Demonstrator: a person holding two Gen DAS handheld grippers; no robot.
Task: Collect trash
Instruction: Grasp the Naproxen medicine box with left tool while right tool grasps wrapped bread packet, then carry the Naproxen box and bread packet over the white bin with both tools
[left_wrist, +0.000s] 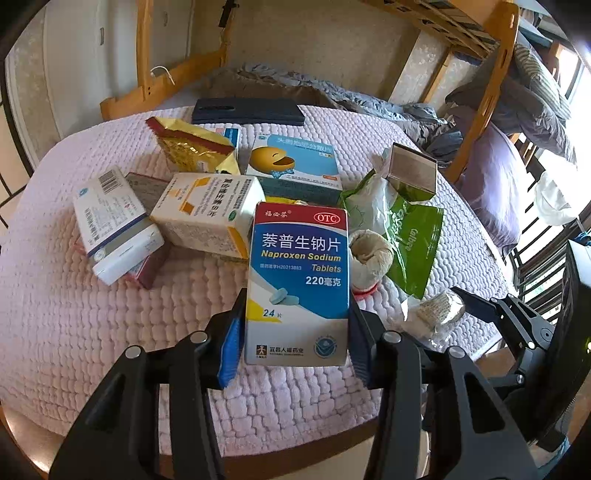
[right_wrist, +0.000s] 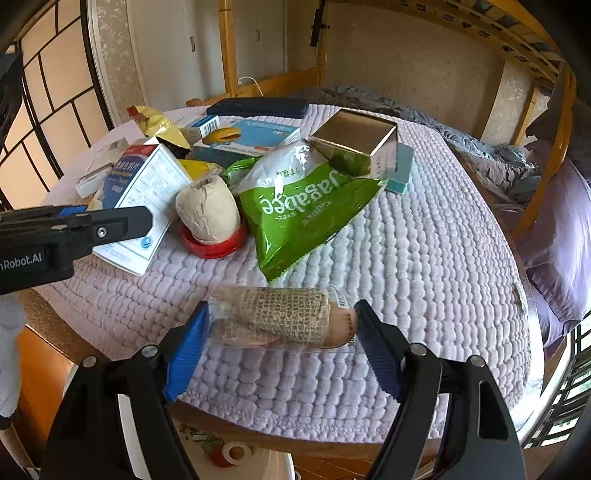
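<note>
- The Naproxen box (left_wrist: 298, 284) stands upright between the pads of the left gripper (left_wrist: 295, 332), which is clamped on its two narrow sides near the bottom edge. The box is held just in front of the pile of trash, above the pink mat (left_wrist: 92, 332).
- The bandage roll (right_wrist: 275, 317), in clear wrap, lies on the mat at its near edge. The right gripper (right_wrist: 282, 343) is spread wide around it; the blue pads (right_wrist: 186, 350) are at both ends of the roll. I cannot tell if they touch it.
- Behind the roll is the green snack bag (right_wrist: 303, 210), and a silver box (right_wrist: 354, 142) rests on its far end.
- Left of the bag, a beige paper lump (right_wrist: 207, 210) sits in a red lid (right_wrist: 214, 245).
- Further back lie a white box (left_wrist: 114, 225), a cream box (left_wrist: 207, 214), a gold packet (left_wrist: 188, 147), a blue box with a yellow face (left_wrist: 295, 158) and a dark flat case (left_wrist: 247, 110).
- The mat covers a round table (right_wrist: 229, 424).
</note>
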